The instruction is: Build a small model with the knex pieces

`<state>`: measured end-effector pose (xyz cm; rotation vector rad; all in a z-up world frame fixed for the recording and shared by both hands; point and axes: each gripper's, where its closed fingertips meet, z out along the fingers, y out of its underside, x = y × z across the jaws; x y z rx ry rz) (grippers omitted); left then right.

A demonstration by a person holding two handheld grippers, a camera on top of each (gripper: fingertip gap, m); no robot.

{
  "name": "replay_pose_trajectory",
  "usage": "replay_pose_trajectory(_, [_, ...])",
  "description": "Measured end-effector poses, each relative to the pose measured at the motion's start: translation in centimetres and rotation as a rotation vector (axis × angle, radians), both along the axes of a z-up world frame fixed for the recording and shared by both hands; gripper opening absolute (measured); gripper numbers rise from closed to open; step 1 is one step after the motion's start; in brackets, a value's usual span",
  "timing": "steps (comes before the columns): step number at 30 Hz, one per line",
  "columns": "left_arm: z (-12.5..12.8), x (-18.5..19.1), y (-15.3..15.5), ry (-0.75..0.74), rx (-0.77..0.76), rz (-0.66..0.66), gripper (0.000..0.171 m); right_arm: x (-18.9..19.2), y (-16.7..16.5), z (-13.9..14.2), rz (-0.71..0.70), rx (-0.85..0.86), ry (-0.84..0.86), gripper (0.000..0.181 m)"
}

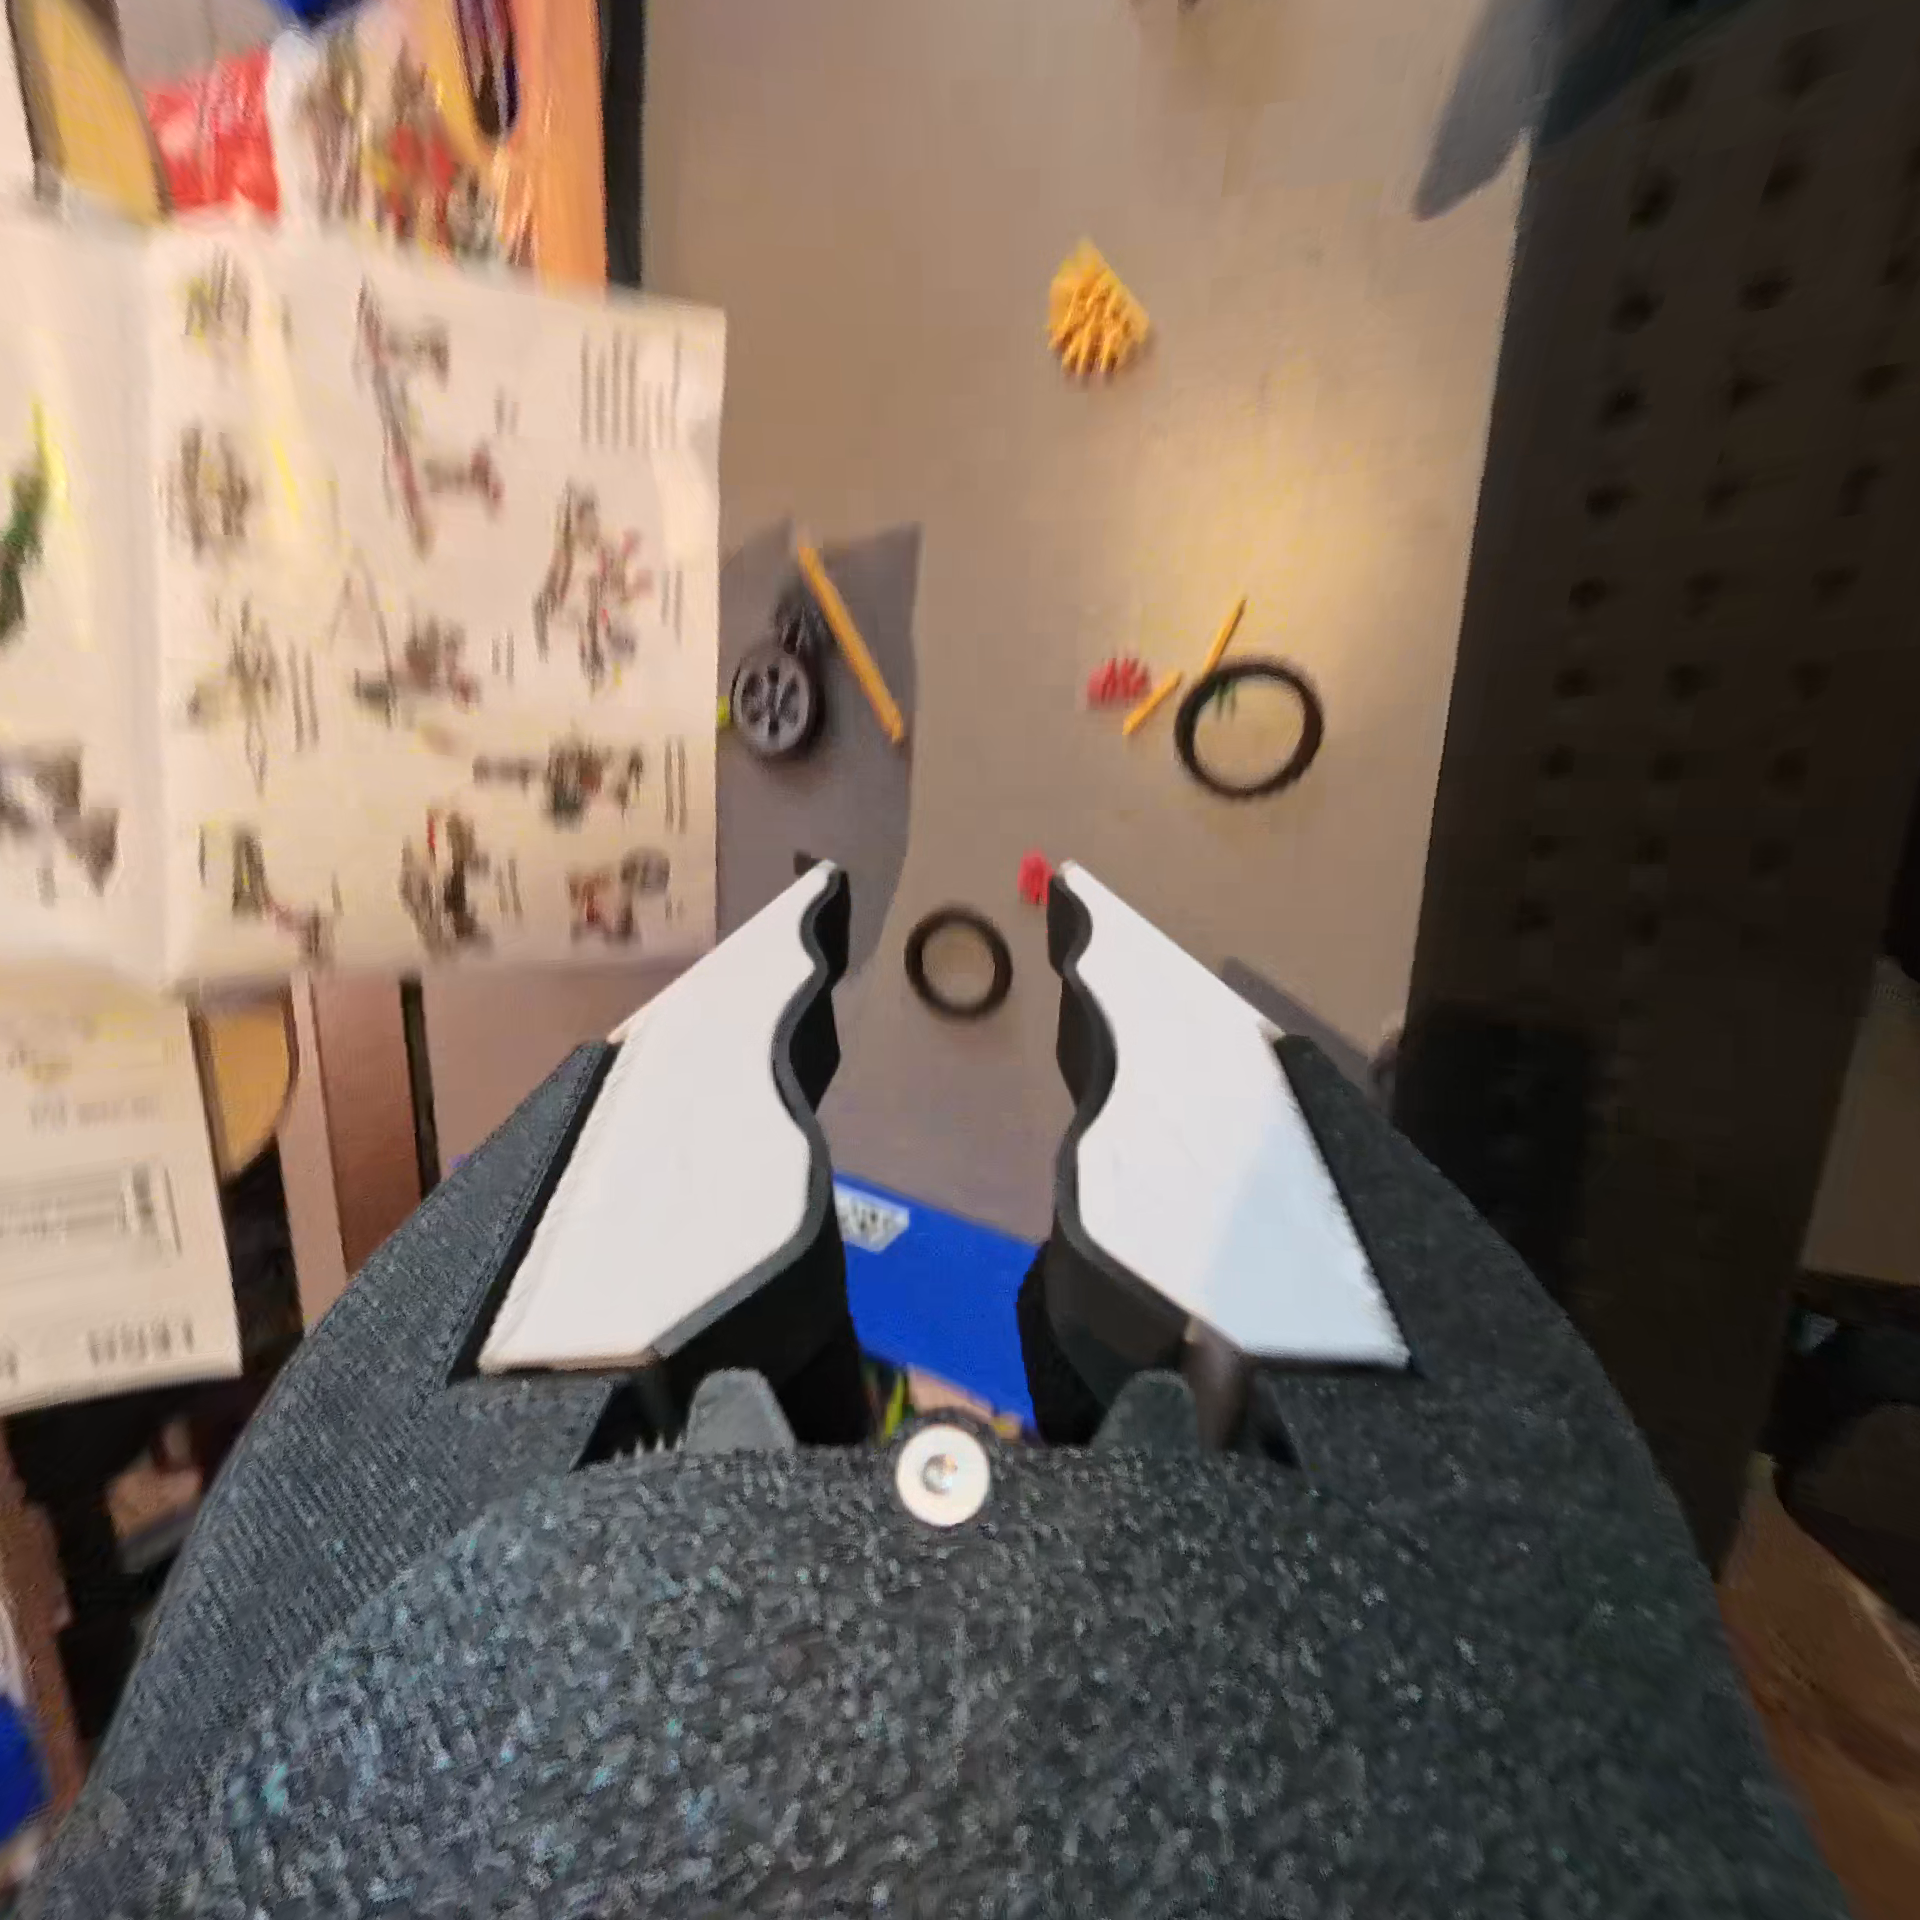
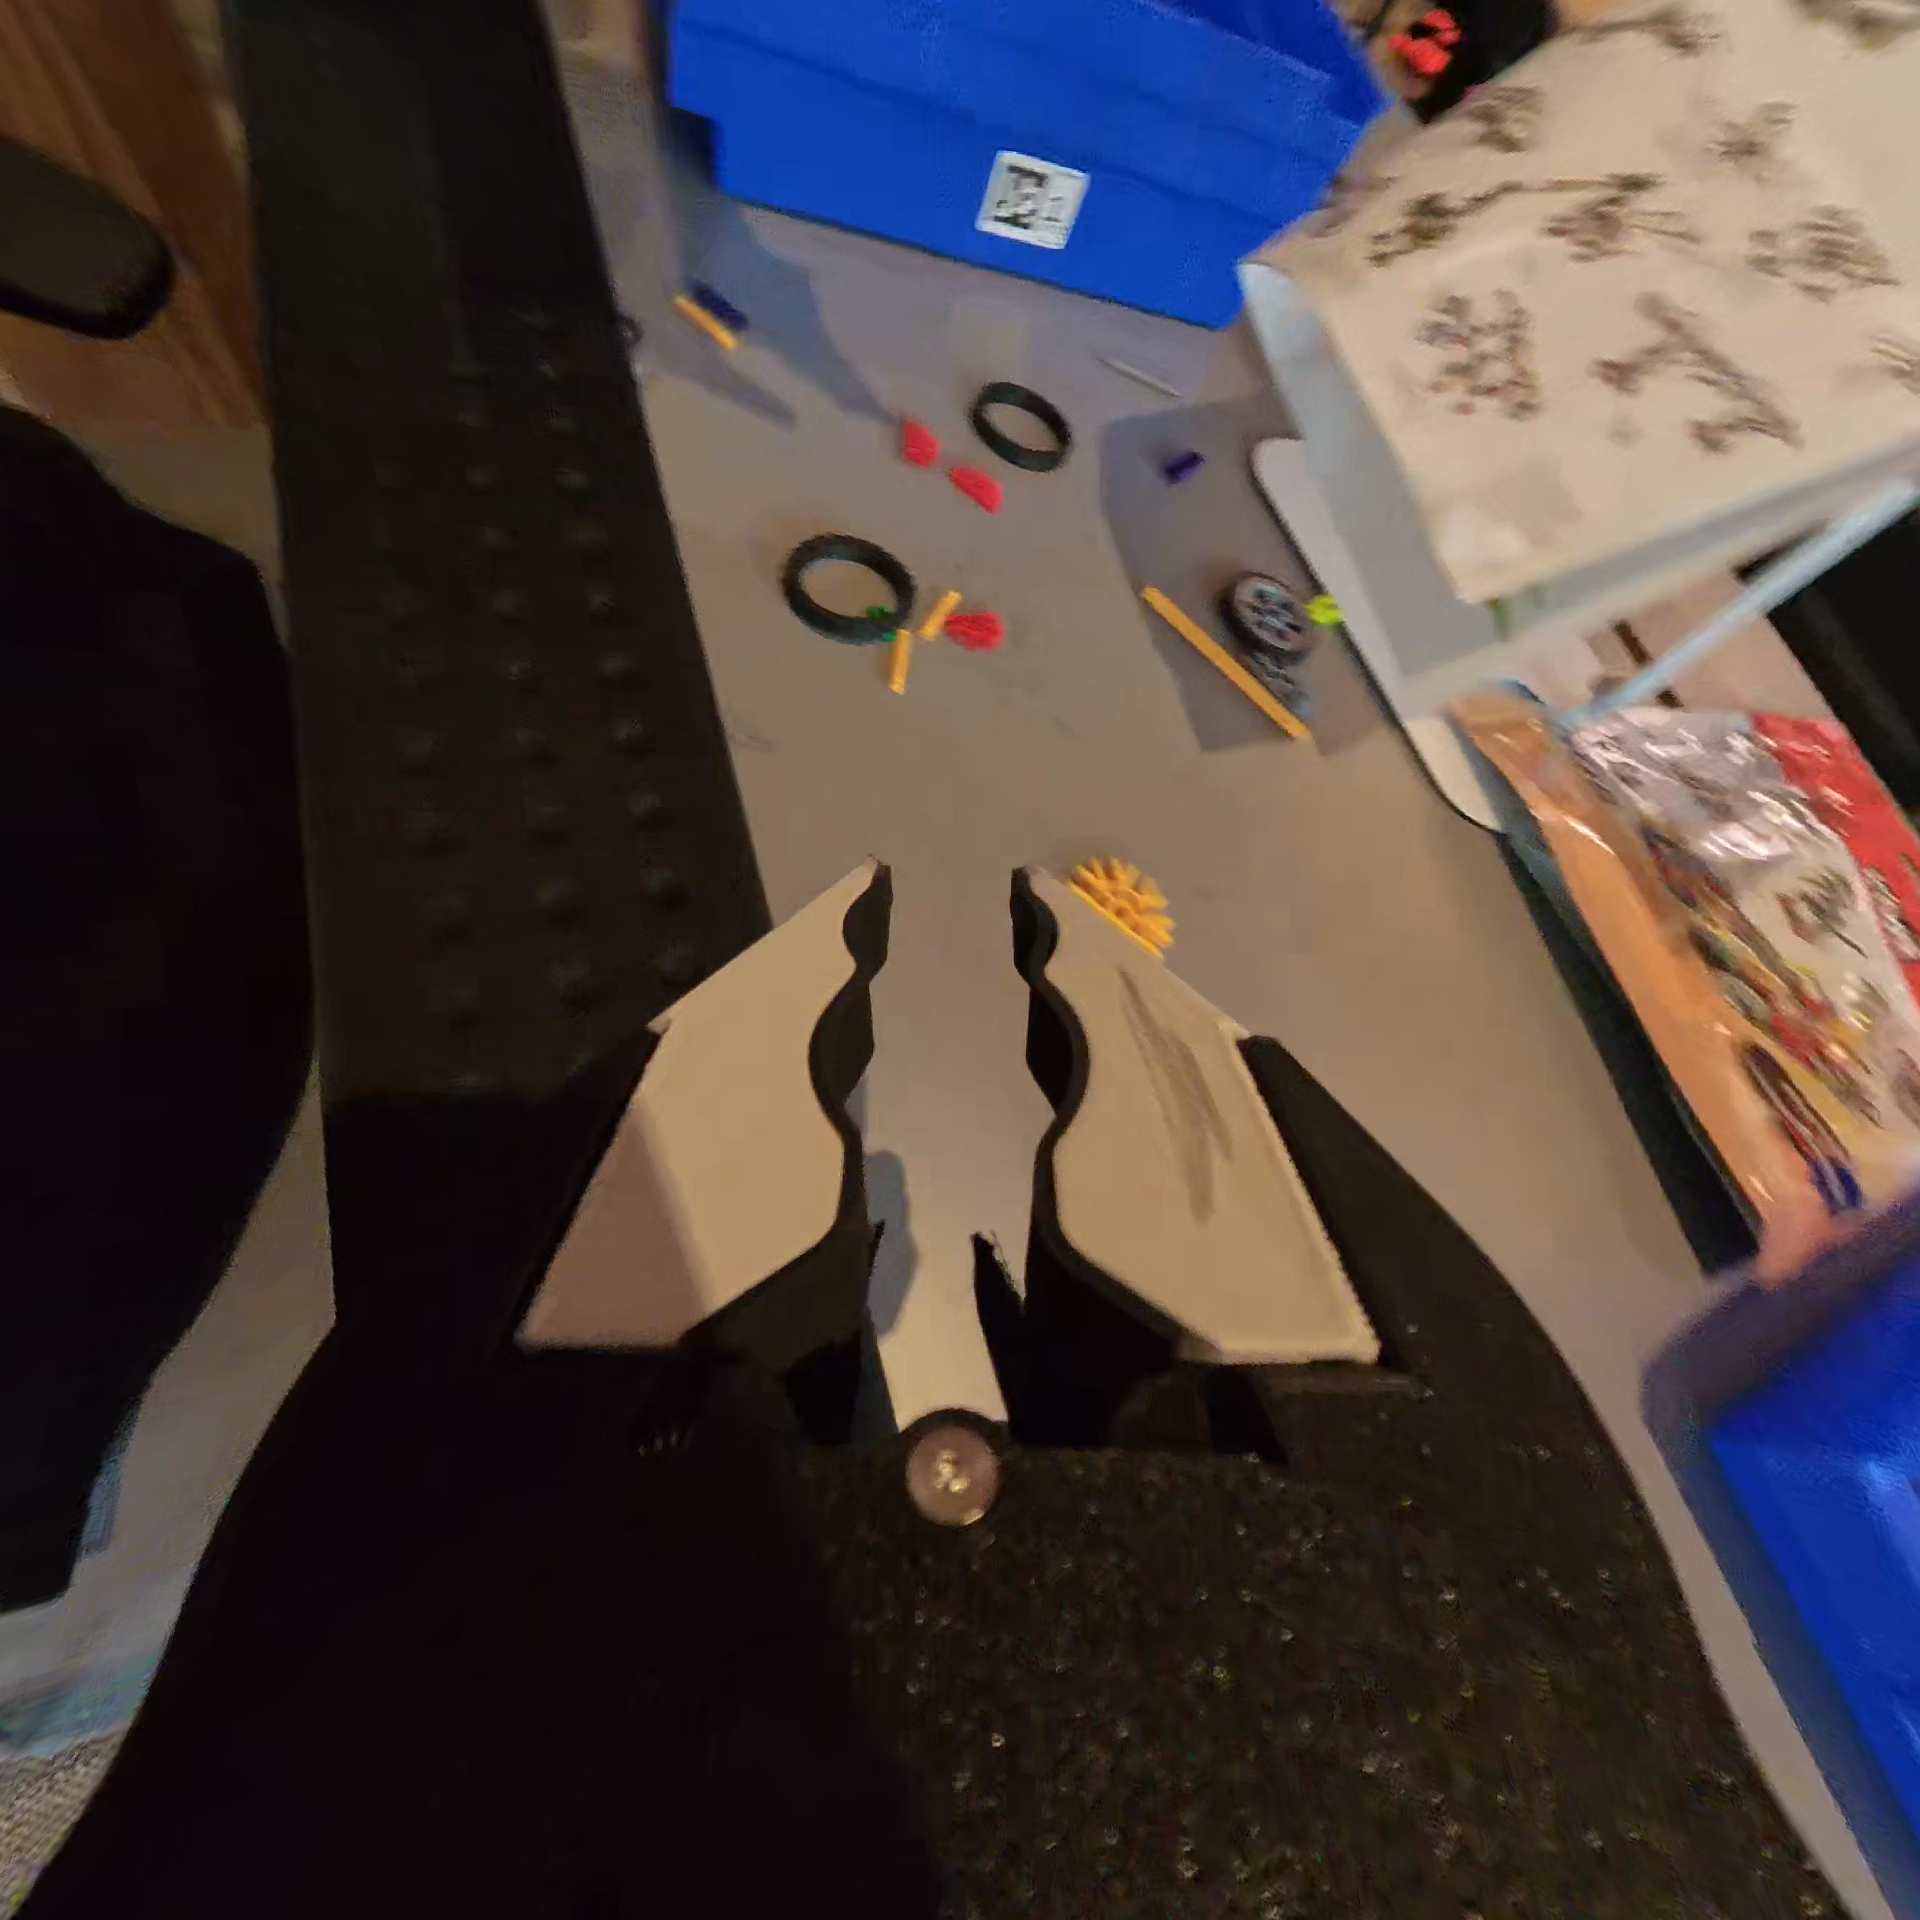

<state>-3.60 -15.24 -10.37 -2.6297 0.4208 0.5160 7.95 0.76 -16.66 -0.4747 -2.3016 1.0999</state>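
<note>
Right gripper [image 2: 951, 883] partly hiding yellow connector [image 2: 1127, 902]

Both cameras sit just behind their own fingers, high over the grey bench [image 1: 1039, 312], and look steeply down along them.

The left wrist view has its hand-held gripper [image 1: 943, 873] filling the lower half of the frame; the blue bin [image 1: 935, 1309] shows at the near edge, between the fingers.

The right wrist view looks down over its hand-held gripper [image 2: 951, 871] from the opposite end, so the blue bin [image 2: 987, 94] lies at the top of the frame.

Both views share the middle of the bench: the yellow toothed piece [image 1: 1096, 312] [image 2: 1127, 902], the large black ring [image 1: 1247, 727] [image 2: 847, 590], the small black ring [image 1: 956, 961] [image 2: 1020, 426], the spoked wheel [image 1: 774, 701] [image 2: 1270, 615], the instruction sheet [image 1: 364, 582] [image 2: 1621, 291] and the black perforated strip [image 1: 1683, 623] [image 2: 468, 520].
</note>
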Motion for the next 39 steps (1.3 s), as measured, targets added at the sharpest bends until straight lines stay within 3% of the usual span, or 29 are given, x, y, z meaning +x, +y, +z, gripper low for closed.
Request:
replay_pose_trajectory(4, [0.6, -2.8, -7.7, 0.027, -0.048, 0.158, 0.036, -0.7, -5.5, -2.5, 0.099, 0.050, -0.048, 0.022])
replay_pose_trajectory(9, [0.8, -5.6, -16.3, 0.032, -0.074, 0.340, 0.035, -2.4, -9.5, -4.6, 0.166, 0.086, -0.060, 0.022])
replay_pose_trajectory(15, [-1.7, -7.5, -22.3, -0.075, -0.073, 0.404, 0.028, -4.6, -12.0, -5.0, 0.201, 0.028, -0.061, 0.022])
replay_pose_trajectory(27, [-10.2, -7.2, -27.0, -0.364, -0.283, 0.374, 0.018, -7.6, -12.4, -6.1, 0.162, -0.024, -0.116, 0.021])
replay_pose_trajectory(31, [-11.3, -7.1, -26.5, -0.366, -0.289, 0.346, 0.017, -7.9, -12.5, -5.7, 0.168, -0.067, -0.113, 0.021])
replay_pose_trajectory(39, [-11.1, -6.1, -21.8, -0.386, -0.182, 0.159, 0.017, -8.8, -11.9, -4.8, 0.129, -0.156, -0.139, 0.021])
